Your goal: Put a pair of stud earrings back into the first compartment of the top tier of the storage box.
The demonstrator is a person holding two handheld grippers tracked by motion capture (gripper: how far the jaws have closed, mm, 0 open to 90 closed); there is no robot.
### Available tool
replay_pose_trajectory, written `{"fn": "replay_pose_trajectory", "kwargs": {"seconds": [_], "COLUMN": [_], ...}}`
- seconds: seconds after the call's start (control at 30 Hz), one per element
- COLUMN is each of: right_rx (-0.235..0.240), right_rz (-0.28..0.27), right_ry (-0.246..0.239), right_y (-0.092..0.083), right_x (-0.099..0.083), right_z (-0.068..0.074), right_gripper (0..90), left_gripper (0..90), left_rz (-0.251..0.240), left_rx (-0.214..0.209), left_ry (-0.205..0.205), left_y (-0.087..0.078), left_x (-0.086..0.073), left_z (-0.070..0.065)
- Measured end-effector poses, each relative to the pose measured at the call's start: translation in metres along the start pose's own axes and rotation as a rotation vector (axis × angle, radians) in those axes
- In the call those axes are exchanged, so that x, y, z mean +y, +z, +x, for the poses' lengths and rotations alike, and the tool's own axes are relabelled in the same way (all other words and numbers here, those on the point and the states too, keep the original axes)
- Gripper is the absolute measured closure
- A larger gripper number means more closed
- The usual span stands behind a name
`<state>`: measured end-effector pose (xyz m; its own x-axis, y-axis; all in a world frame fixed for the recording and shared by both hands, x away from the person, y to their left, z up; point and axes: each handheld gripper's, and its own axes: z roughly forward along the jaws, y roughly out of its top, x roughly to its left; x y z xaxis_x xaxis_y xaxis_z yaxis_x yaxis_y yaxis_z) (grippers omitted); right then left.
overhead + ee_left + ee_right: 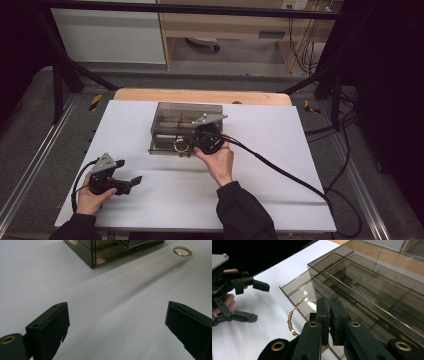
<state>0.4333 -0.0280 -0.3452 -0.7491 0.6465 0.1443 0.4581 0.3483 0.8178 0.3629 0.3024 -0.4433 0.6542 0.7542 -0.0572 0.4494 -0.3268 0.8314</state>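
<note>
**A:** While the right gripper sits over the front edge of the smoky plastic box, its jaws are pressed together, and a gold bracelet hangs off their left side in the right gripper view. Looks pinched to me, since the chain loops out from right beside the pads, but the exact contact spot is hidden behind the jaw.

**B:** Agreed. From the high view the bracelet is at the box's front, just left of that gripper, above the white sheet. One drawer is pulled out a bit toward the camera there.

**A:** And the left gripper?

**B:** Down at the near left of the table, well apart from the box, held in the left hand. Jaws spread wide with nothing between them, just bare white sheet showing in the gap in the left gripper view.

**A:** That view also catches the bracelet far off at top right, beside the box corner.
</note>
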Motion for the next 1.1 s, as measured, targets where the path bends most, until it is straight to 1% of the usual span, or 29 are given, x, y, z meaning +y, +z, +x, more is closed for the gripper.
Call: {"fn": "replay_pose_trajectory", "kwargs": {"seconds": [0.03, 0.07, 0.13, 0.23, 0.27, 0.3, 0.33, 0.37, 0.4, 0.43, 0.47, 0.57, 0.6, 0.7, 0.77, 0.9, 0.93, 1.1], "right_rx": [0.0, -0.003, -0.003, -0.008, -0.011, -0.011, -0.015, -0.015, -0.017, -0.017, -0.016, -0.02, -0.02, -0.018, -0.018, -0.02, -0.013, -0.006], "right_rz": [0.0, -0.002, -0.003, -0.002, -0.003, -0.003, 0.0, 0.0, 0.001, 0.001, 0.004, 0.008, 0.015, 0.017, 0.022, 0.034, 0.037, 0.034], "right_ry": [0.0, 0.0, 0.002, 0.003, 0.004, 0.004, 0.001, 0.001, 0.002, 0.002, 0.011, 0.011, 0.007, 0.006, 0.016, 0.016, 0.01, 0.0], "right_y": [0.0, 0.006, 0.008, 0.016, 0.021, 0.021, 0.027, 0.027, 0.032, 0.032, 0.037, 0.042, 0.048, 0.053, 0.059, 0.064, 0.067, 0.072], "right_x": [0.0, 0.003, 0.004, 0.01, 0.013, 0.013, 0.015, 0.015, 0.017, 0.017, 0.018, 0.018, 0.018, 0.019, 0.018, 0.015, 0.013, 0.01], "right_z": [0.0, 0.001, 0.002, 0.003, 0.005, 0.005, 0.006, 0.006, 0.006, 0.006, 0.006, 0.007, 0.008, 0.008, 0.008, 0.007, 0.007, 0.007], "right_gripper": [87.1, 87.1, 87.1, 87.1, 87.1, 87.1, 87.1, 87.1, 87.1, 87.1, 87.1, 87.1, 87.1, 87.0, 87.0, 87.0, 86.9, 86.4], "left_gripper": [5.0, 5.0, 5.0, 5.0, 5.0, 5.0, 5.0, 5.0, 5.0, 5.0, 5.0, 5.0, 5.0, 5.0, 5.0, 5.0, 5.0, 5.0], "left_rz": [0.0, 0.001, 0.001, 0.003, 0.001, 0.001, 0.001, 0.001, 0.003, 0.003, 0.003, 0.002, 0.002, 0.0, 0.0, 0.0, 0.002, -0.002], "left_rx": [0.0, 0.0, -0.001, -0.002, -0.002, -0.002, -0.003, -0.003, -0.003, -0.003, -0.003, -0.003, -0.004, -0.003, -0.003, -0.004, -0.005, -0.003], "left_ry": [0.0, 0.0, 0.001, 0.002, 0.0, 0.0, 0.0, 0.0, 0.002, 0.002, 0.001, 0.002, 0.001, 0.0, 0.001, 0.001, 0.001, 0.001], "left_y": [0.0, 0.0, 0.0, 0.0, 0.0, 0.0, 0.0, 0.0, 0.0, 0.0, 0.001, 0.0, 0.0, 0.0, 0.0, 0.001, 0.001, 0.0], "left_x": [0.0, 0.0, 0.0, 0.0, 0.0, 0.0, 0.0, 0.0, 0.0, 0.0, 0.0, 0.0, 0.0, 0.0, 0.0, 0.0, 0.0, 0.0], "left_z": [0.0, 0.0, 0.0, 0.0, 0.0, 0.0, 0.0, 0.0, 0.0, 0.0, 0.0, 0.0, 0.0, 0.0, 0.0, 0.0, 0.0, 0.0]}}
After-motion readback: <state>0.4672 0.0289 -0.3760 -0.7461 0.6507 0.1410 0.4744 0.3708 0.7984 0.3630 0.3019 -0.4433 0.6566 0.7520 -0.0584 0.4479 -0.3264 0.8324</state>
